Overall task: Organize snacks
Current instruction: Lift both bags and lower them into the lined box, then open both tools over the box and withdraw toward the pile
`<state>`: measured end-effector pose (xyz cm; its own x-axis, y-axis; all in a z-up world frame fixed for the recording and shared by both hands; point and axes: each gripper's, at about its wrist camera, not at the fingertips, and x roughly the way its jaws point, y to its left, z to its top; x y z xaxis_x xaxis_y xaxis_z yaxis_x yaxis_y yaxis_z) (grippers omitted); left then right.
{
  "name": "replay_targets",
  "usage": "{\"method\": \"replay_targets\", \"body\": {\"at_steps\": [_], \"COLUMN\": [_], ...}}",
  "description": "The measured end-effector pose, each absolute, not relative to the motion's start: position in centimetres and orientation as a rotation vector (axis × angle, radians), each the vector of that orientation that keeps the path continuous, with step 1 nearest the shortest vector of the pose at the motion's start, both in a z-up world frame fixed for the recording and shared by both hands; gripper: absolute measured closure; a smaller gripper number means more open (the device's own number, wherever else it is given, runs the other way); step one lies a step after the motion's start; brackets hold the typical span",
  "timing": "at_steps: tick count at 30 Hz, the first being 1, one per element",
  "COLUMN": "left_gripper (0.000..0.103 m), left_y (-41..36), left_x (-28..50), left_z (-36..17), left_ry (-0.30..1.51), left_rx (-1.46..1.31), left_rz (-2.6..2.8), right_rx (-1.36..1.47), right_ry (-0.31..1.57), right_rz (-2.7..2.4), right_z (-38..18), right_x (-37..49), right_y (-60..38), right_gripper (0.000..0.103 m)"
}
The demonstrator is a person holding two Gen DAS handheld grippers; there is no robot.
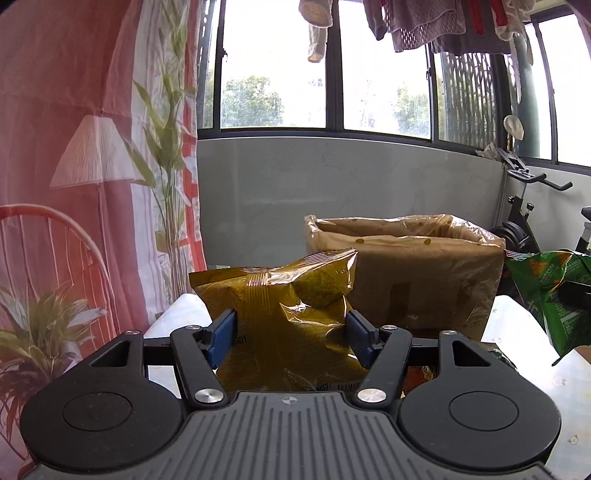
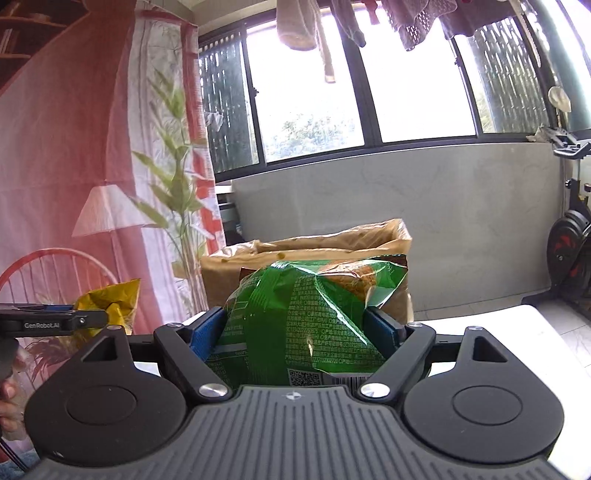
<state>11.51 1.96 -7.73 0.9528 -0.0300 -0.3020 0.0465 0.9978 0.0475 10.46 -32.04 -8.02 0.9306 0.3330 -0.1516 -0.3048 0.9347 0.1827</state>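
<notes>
My left gripper is shut on a yellow snack bag and holds it up above the white table. My right gripper is shut on a green snack bag, also held up. A brown cardboard box lined with plastic stands open on the table behind both bags; it also shows in the right wrist view. The green bag shows at the right edge of the left wrist view. The yellow bag and the left gripper show at the left of the right wrist view.
A pink printed curtain hangs on the left. A grey low wall under windows is behind the table. An exercise bike stands at the right. Laundry hangs overhead.
</notes>
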Motion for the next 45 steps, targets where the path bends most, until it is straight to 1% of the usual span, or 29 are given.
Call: {"method": "replay_targets", "body": {"at_steps": [11,19,24,30,36,38,39,40,42,45], "left_gripper": [0.037,0.037,0.037,0.037,0.036,0.034,0.03,0.022,0.015,0.015], "left_y": [-1.0,-3.2,-4.7,-6.6,-8.0,-8.0,-7.9,-7.8,-7.2,-6.6], "left_x": [16.0,21.3,26.8,33.0,37.4,38.6,39.0,39.4,39.9,39.8], "left_z": [-4.5,-2.3,-1.2,-0.9,-2.2,-2.8,-3.1,-3.4,-3.8,-3.9], "left_ry": [0.241,0.231,0.266,0.313,0.379,0.408,0.419,0.427,0.435,0.435], "left_rx": [0.077,0.105,0.109,0.099,0.113,0.097,0.087,0.077,0.061,0.063], "left_rz": [-0.077,-0.127,-0.161,-0.203,-0.233,-0.248,-0.251,-0.25,-0.245,-0.234], "right_rx": [0.163,0.131,0.115,0.108,0.017,0.018,0.026,0.034,0.055,0.099], "right_ry": [0.144,0.125,0.133,0.19,0.267,0.307,0.331,0.352,0.392,0.435], "right_rz": [0.264,0.279,0.286,0.273,0.285,0.283,0.284,0.283,0.276,0.284], "right_z": [-6.5,-4.1,-2.8,-1.6,-2.2,-2.7,-3.1,-3.4,-3.9,-4.1], "right_x": [14.3,19.0,23.6,30.2,34.6,35.6,36.1,36.4,36.9,37.1], "right_y": [-34.7,-34.9,-34.7,-34.0,-31.6,-31.3,-31.2,-31.2,-31.3,-31.8], "right_gripper": [0.02,0.02,0.02,0.02,0.02,0.019,0.018,0.016,0.014,0.014]}}
